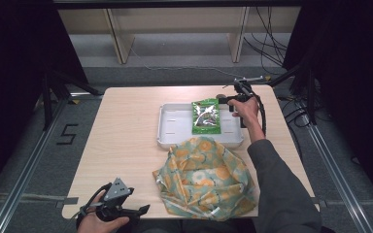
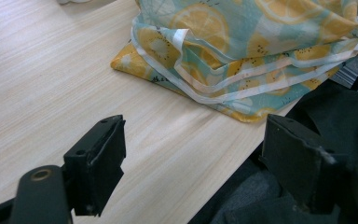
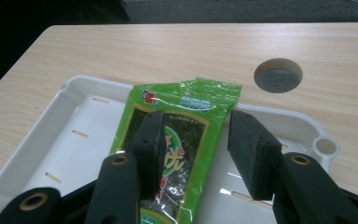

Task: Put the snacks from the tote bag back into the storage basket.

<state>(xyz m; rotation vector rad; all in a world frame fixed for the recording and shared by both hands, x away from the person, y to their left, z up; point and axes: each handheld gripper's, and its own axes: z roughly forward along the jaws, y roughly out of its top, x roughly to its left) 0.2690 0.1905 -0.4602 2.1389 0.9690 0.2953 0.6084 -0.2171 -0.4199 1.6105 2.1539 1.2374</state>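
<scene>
A green seaweed snack packet [image 1: 205,116] lies flat in a white tray [image 1: 175,127] at the middle right of the table. My right gripper [image 1: 226,100] hovers at the tray's far right edge. In the right gripper view its jaws stand apart over the packet [image 3: 186,100], open [image 3: 196,140], and the pads do not press on it. A fabric bag with an orange-slice print [image 1: 204,177] slumps at the table's front edge. My left gripper [image 1: 143,209] rests at the front left, open [image 2: 196,154] and holding nothing, pointing toward the bag [image 2: 261,42].
A round cable hole [image 3: 278,74] is cut in the table just beyond the tray [image 3: 74,140]. Bare wood spreads over the left half of the table [image 1: 121,131]. Black stands and cables surround the table, and wooden shelving stands behind it.
</scene>
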